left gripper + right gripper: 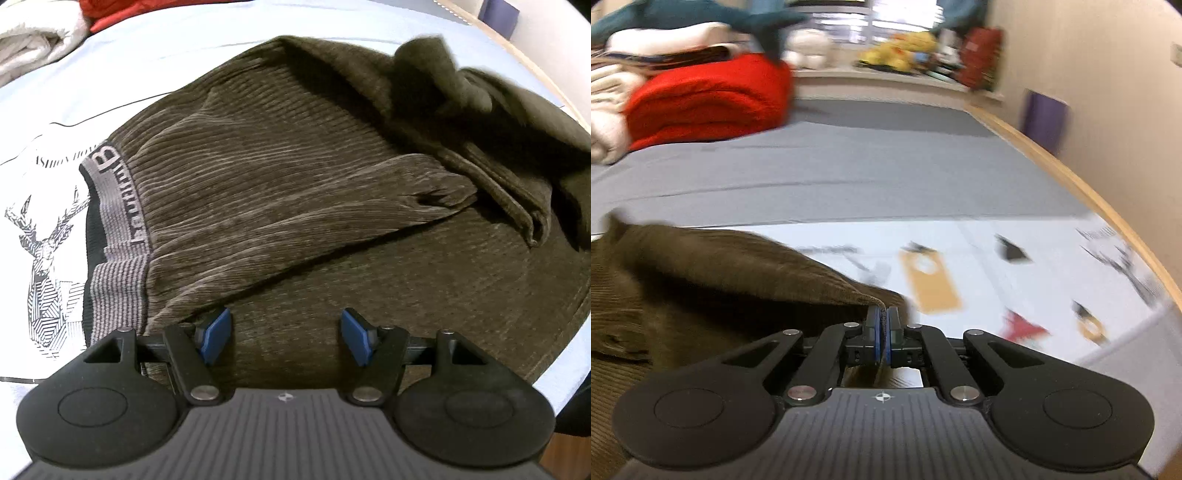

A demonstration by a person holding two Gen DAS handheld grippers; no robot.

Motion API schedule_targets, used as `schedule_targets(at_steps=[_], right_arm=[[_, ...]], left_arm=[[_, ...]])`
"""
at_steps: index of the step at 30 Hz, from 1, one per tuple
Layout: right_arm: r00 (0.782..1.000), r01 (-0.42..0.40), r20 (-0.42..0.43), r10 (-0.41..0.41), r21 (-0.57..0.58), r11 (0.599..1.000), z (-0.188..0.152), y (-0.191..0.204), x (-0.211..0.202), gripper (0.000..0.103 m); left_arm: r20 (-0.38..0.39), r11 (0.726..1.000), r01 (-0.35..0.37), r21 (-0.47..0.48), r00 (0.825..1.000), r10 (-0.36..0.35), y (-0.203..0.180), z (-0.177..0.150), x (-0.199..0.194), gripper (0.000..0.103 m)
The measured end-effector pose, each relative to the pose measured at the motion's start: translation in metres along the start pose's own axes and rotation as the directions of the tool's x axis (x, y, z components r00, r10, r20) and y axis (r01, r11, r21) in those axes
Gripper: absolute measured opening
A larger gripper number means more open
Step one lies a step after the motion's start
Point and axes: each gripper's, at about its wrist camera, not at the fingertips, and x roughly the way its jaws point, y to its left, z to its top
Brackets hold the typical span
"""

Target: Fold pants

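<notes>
Looking left to right in the left wrist view: we see a white sheet with a deer print [44, 254] at the left edge, then the pants [295, 177], brown corduroy, lying on the bed [166, 55]. Their grey elastic waistband [110, 206] sits at the left end, lettering on it too warped to read. A fold runs diagonally across the fabric; the legs bunch up at the right, blurred. Left gripper [286, 336] hangs just above the cloth, jaws apart, blue pads [216, 332] clear of the fabric, nothing between them.

Right wrist view, left to right: stacked white and red blankets [709, 96] far left at the back, pants [701, 280] in the near left, grey bed sheet beyond. Right gripper [882, 328] sits centre, jaws closed tight on a pinched edge of the pants, cloth visible between the pads and draped off to the left. To the right, a white printed sheet [1015, 266] with blurred graphics, then the wooden bed edge [1071, 177] and the wall. Soft toys [901, 51] line the far ledge. View is motion-blurred.
</notes>
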Motion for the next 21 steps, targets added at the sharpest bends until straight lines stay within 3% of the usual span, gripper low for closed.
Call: schedule_targets(at_steps=[4,6,7,9,10,12,13,14,16,21], right_arm=[[0.987,0.074,-0.150,-0.065,0.056,0.996,-0.025,-0.053,0.000,0.001],[0.956,0.106,-0.281,-0.084,0.062,0.992,-0.043,-0.074,0.007,0.001],[0.930,0.110,-0.358,-0.080,0.064,0.992,-0.054,-0.081,0.012,0.002],[0.896,0.090,-0.441,-0.053,0.063,0.994,-0.071,-0.087,0.016,0.002],[0.900,0.080,-0.434,-0.044,0.064,0.995,-0.074,-0.092,0.013,0.003],[0.928,0.066,-0.372,-0.030,0.087,0.994,-0.066,-0.097,0.003,0.005],[0.947,0.060,-0.319,-0.021,0.115,0.992,-0.061,-0.102,-0.005,0.011],[0.959,0.057,-0.281,-0.015,0.142,0.988,-0.057,-0.106,-0.010,0.022],[0.980,0.079,-0.197,-0.041,0.194,0.978,-0.046,-0.114,-0.019,0.033],[0.993,0.112,-0.055,-0.101,0.248,0.962,-0.027,-0.125,-0.024,0.037]], left_arm=[[0.005,1.000,0.003,0.016,1.000,-0.003,-0.010,0.001,-0.002,0.071],[0.004,1.000,0.001,0.030,1.000,-0.001,-0.015,0.001,-0.001,0.071],[0.003,0.999,0.000,0.036,1.000,0.000,-0.016,0.001,0.000,0.071],[-0.001,0.999,-0.004,0.045,1.000,0.004,-0.019,0.000,0.001,0.071],[-0.003,0.999,-0.005,0.046,1.000,0.005,-0.020,0.000,0.002,0.072],[-0.005,0.999,-0.007,0.049,1.000,0.007,-0.022,0.000,0.004,0.072],[-0.006,0.999,-0.008,0.049,1.000,0.008,-0.022,0.000,0.005,0.072],[-0.006,0.999,-0.008,0.050,1.000,0.009,-0.022,0.000,0.006,0.072],[-0.007,0.999,-0.011,0.050,1.000,0.011,-0.022,0.001,0.006,0.072],[-0.008,0.999,-0.010,0.044,1.000,0.011,-0.022,0.004,0.008,0.073]])
